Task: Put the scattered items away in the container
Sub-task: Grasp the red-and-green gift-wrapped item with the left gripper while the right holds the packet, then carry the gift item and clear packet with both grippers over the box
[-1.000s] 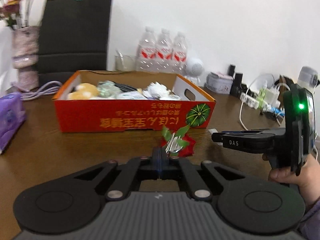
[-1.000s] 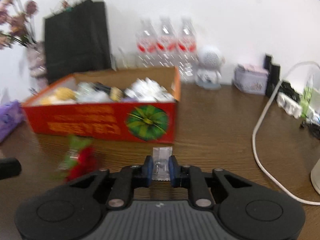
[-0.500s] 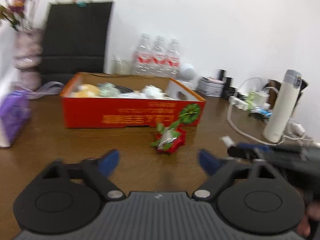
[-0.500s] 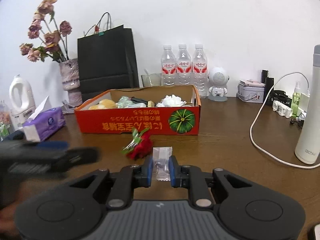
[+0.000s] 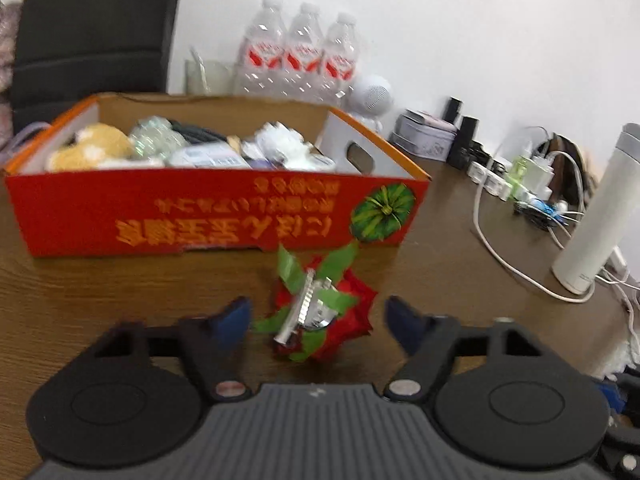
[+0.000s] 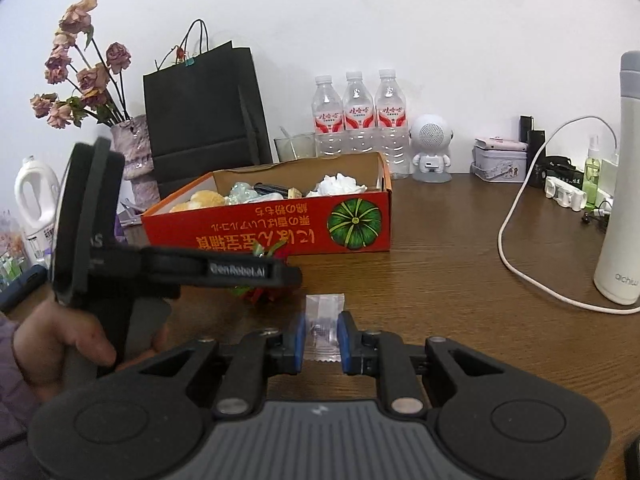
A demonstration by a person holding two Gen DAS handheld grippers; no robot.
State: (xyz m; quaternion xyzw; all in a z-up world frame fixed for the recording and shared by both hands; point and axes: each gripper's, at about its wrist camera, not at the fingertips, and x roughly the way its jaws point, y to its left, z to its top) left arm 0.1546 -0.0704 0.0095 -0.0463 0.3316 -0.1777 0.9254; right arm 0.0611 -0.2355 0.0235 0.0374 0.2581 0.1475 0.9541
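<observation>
A red cloth flower [image 5: 320,312] with green leaves and a silver clip lies on the wooden table just in front of the red cardboard box [image 5: 200,216]. My left gripper [image 5: 316,316] straddles it; its jaws are closing and the blue pads stand a little clear of it on both sides. My right gripper [image 6: 322,338] is shut on a small clear plastic packet [image 6: 324,312], held above the table. In the right wrist view the left gripper's finger [image 6: 240,270] crosses in front of the flower [image 6: 256,294] and hides most of it. The box [image 6: 280,232] holds several items.
A tall white flask [image 6: 624,184] and a white cable [image 6: 520,264] lie to the right. Behind the box stand three water bottles [image 6: 356,120], a black paper bag [image 6: 204,112], a white speaker [image 6: 430,148] and a vase of dried flowers [image 6: 134,152]. A hand [image 6: 60,340] grips the left tool.
The left gripper went from shut to wide open, then moved forward and down so the flower sits between its narrowing jaws. The right gripper drew back from the box, still holding the packet.
</observation>
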